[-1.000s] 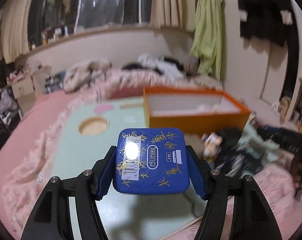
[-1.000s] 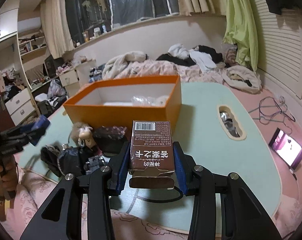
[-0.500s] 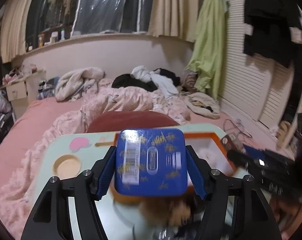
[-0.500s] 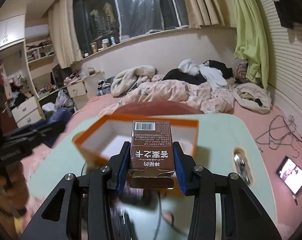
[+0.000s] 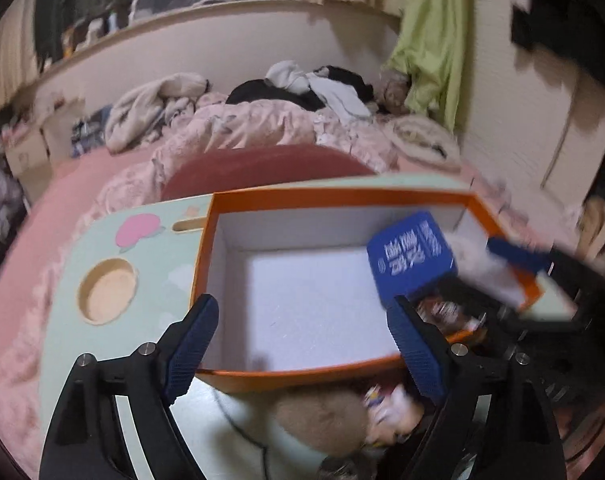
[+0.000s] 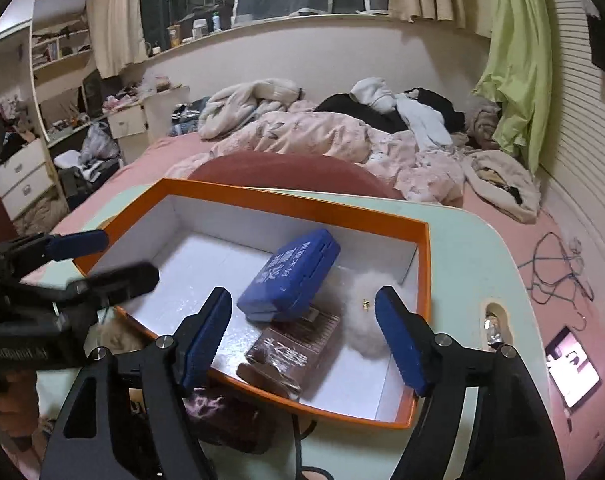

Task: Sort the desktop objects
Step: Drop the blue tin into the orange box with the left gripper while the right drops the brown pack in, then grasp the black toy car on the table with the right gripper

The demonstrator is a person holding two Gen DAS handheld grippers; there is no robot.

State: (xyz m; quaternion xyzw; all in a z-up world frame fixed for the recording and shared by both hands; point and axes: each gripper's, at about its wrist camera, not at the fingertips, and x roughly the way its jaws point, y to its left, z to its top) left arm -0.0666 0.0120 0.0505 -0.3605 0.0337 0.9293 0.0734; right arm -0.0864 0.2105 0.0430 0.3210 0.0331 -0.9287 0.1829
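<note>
Orange cardboard fills my left wrist view: the orange box [image 5: 206,256] lies straight ahead of my left gripper [image 5: 302,344], whose fingers stand wide apart with nothing between them. The blue case [image 5: 412,258] sits tilted inside the box, ahead and to the right of those fingers (blurred, so I cannot tell whether it has settled).

From my right wrist, my right gripper [image 6: 302,340] is spread just as wide and holds nothing. Directly ahead of it the blue case leans on the brown carton [image 6: 292,350], long axis running away and rightward, with a grey fluffy ball [image 6: 368,312] just beside them. What remains to sort, I judge, lies outside the box's near wall: a dark purple pouch [image 6: 222,420] beneath my right gripper, the nearer one.
</note>
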